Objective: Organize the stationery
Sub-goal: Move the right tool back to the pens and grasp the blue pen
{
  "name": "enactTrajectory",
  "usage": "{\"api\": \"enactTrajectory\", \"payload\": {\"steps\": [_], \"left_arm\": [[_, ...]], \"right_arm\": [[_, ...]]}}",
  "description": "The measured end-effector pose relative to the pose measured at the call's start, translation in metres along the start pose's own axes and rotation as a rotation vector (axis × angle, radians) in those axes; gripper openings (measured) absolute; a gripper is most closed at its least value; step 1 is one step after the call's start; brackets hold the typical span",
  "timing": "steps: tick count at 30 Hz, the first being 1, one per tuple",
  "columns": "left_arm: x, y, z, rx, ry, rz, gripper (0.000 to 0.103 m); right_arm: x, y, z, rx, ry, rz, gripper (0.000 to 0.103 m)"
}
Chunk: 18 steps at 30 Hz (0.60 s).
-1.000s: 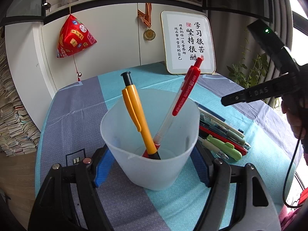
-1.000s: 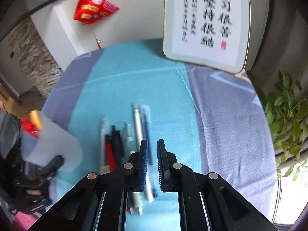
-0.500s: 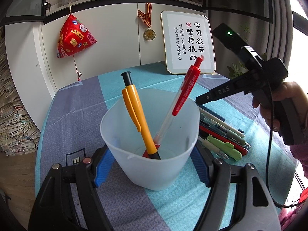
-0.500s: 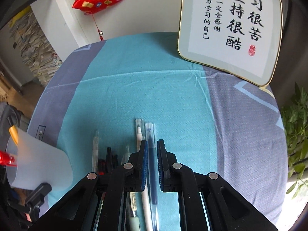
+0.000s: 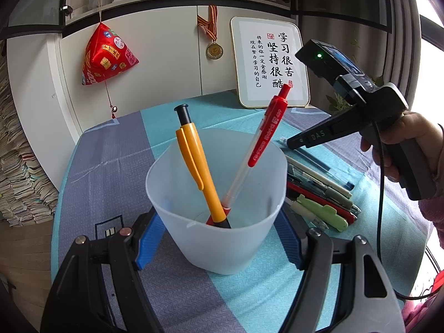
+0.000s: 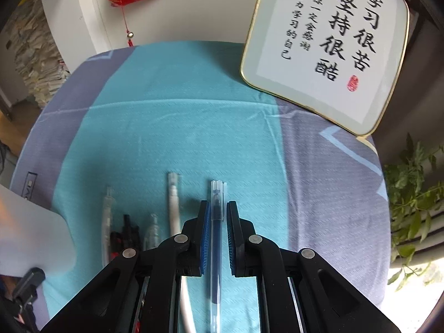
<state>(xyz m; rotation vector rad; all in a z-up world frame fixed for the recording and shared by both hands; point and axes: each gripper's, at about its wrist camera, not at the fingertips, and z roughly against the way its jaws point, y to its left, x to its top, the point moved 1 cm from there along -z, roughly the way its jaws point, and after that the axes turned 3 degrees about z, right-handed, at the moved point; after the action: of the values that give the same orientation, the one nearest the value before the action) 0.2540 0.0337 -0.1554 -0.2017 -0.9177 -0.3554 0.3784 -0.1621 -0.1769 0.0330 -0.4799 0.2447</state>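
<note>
The right gripper [image 6: 217,216] has been brought down and forward over the row of loose pens [image 5: 322,194], so that the blue pen [image 6: 216,249] now lies straight along the slot between its pads, its capped end showing just ahead of the tips. A second ago the same jaws were held higher, with the pens seen small beneath them and the framed calligraphy [image 6: 319,41] farther off. The jaws are kept at their narrowest throughout; whether the pen is actually pinched or only straddled cannot be told, since it is seen lying flat on the tablecloth [image 6: 180,127]. The white pen [image 6: 173,202] is left just to the left of the jaws. The next pen is judged to be lined up for pickup. The left gripper [image 5: 219,237] has not been moved: the translucent cup [image 5: 236,249] is clamped between its blue pads, with the orange pen [image 5: 194,161] and the red pen [image 5: 266,136] already stood inside.
</note>
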Motion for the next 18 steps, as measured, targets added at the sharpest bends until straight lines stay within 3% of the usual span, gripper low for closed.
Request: {"api": "enactTrajectory", "payload": {"steps": [5, 6, 8, 9, 18], "left_arm": [[-0.001, 0.000, 0.001, 0.000, -0.001, -0.003, 0.073], [-0.001, 0.000, 0.001, 0.000, -0.001, -0.002, 0.073], [-0.001, 0.000, 0.001, 0.000, 0.000, 0.000, 0.073], [-0.001, 0.000, 0.001, 0.000, 0.000, 0.000, 0.073], [-0.001, 0.000, 0.002, -0.001, 0.001, 0.000, 0.073]], "right_arm": [[-0.005, -0.018, 0.005, 0.068, 0.007, -0.058, 0.011], [-0.004, -0.021, 0.006, 0.073, 0.007, -0.068, 0.014], [0.000, -0.025, 0.005, 0.057, 0.002, -0.079, 0.033], [0.002, -0.026, 0.007, 0.054, -0.007, -0.080, 0.034], [0.016, -0.012, -0.012, 0.021, 0.045, -0.023, 0.034]]}}
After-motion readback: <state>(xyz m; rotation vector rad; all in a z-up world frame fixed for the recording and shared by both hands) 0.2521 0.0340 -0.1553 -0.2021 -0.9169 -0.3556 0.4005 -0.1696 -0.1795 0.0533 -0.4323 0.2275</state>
